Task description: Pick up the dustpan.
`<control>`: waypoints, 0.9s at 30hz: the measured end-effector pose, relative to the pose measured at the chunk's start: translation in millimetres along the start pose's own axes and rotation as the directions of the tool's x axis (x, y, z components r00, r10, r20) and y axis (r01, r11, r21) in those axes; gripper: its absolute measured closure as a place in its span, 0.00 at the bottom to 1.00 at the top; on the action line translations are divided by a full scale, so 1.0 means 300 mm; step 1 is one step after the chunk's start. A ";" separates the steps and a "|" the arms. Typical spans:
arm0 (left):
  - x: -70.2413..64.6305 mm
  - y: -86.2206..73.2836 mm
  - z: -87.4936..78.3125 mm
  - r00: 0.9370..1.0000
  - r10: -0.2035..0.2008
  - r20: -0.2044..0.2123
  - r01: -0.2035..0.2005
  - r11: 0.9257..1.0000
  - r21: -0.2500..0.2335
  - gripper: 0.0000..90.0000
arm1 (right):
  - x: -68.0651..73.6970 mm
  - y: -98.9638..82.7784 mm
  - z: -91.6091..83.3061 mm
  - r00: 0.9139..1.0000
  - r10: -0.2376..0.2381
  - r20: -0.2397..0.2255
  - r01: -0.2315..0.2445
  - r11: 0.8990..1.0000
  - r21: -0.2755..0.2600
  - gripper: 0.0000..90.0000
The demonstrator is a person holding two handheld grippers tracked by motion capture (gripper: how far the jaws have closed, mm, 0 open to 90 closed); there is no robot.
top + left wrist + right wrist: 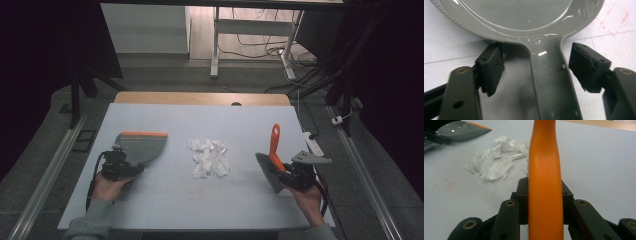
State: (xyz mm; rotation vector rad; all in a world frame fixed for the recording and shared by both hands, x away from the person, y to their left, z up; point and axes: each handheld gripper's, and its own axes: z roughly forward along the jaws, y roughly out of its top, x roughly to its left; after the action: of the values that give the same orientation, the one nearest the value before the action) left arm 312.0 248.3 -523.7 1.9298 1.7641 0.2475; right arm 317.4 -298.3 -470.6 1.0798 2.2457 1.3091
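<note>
Clamping the orange brush (545,195) handle tight, the right gripper (296,172) sits at lower right of the high view, bristles angled toward the paper scraps (210,158) at centre. At lower left, the left gripper (534,67) straddles the grey dustpan (141,146) handle, pads (492,67) apart from it on both sides, pan flat on the table (240,120).

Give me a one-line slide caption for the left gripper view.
Left gripper open astride the grey dustpan's handle, pads not yet touching it, on the white table.
</note>
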 end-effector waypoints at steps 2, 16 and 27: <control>0.005 0.000 0.000 1.000 -0.010 0.008 0.010 1.000 -0.007 0.38 | 0.000 0.000 0.000 1.000 0.000 0.002 0.000 1.000 0.002 0.78; 0.015 -0.009 0.001 1.000 -0.020 0.012 0.021 0.998 -0.055 0.67 | -0.003 -0.002 -0.002 1.000 0.004 0.005 -0.004 1.000 0.001 0.77; 0.031 -0.012 -0.005 1.000 -0.001 0.022 0.003 0.998 -0.060 0.68 | -0.005 -0.003 -0.005 1.000 0.008 0.010 -0.008 1.000 -0.001 0.77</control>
State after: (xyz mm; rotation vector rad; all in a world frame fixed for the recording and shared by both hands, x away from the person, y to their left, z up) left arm 309.6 257.9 -526.1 1.8819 1.7253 0.2742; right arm 317.1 -300.5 -470.6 1.0939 2.2357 1.3045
